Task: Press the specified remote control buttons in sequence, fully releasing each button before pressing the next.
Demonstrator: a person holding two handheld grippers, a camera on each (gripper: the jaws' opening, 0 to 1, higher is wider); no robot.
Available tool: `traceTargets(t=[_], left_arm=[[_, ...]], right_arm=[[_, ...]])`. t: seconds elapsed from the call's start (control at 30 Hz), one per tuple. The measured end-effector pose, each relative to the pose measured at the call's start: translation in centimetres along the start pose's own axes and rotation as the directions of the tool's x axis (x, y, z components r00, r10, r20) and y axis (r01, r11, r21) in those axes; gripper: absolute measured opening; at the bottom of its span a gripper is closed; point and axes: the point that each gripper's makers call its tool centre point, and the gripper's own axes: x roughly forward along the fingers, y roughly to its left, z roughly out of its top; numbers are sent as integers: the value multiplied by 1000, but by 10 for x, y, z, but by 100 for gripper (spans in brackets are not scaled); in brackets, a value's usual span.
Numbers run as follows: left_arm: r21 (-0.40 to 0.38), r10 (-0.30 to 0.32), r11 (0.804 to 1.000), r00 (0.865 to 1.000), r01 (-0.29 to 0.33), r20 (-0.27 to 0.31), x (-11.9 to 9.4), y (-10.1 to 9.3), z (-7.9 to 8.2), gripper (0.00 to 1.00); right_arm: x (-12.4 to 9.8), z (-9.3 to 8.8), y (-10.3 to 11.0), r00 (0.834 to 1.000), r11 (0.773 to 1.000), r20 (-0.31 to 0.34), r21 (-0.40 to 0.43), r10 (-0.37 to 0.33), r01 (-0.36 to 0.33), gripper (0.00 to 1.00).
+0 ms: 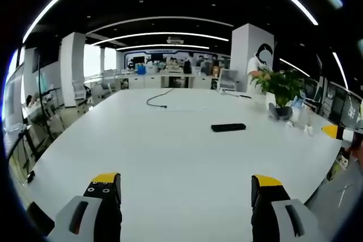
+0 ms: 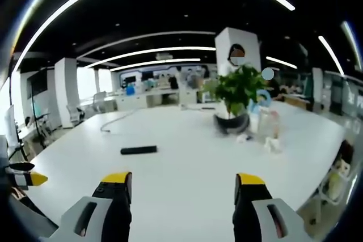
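Both my grippers, left gripper (image 1: 186, 188) and right gripper (image 2: 183, 185), gape wide, holding nothing; potted plant (image 2: 233, 97) sits upright; remote control (image 1: 228, 127) lies flat on the table (image 1: 170, 157), long axis crosswise.

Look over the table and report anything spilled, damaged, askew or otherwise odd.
Nothing stands out. The remote lies flat on the white table, apart from the upright plant. A loose cable trails at the far end. Both grippers, left and right, are open and apart from the remote.
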Motion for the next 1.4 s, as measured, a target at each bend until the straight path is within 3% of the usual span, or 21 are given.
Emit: traceTargets(t=[0.63,0.77,1.13,1.4], left_arm=[[-9,-14,1000,999,15,30,-2,-2,10,96],[34,-6,999,998,3,67,-8,1,21,87],[117,-109,988,992,100,71,0,-12,48,86],[139,-186,974,981,177,53,12,-21,67,82]], right_arm=[[1,0,1,1000,1000,-2,3,12,-12,70],[1,0,1,1000,1000,-2,5,15,-15,70],[2,-3,2,999,1000,-22,10,24,-24,65],[2,-8,7,997,999,-52,20,49,-48,53]])
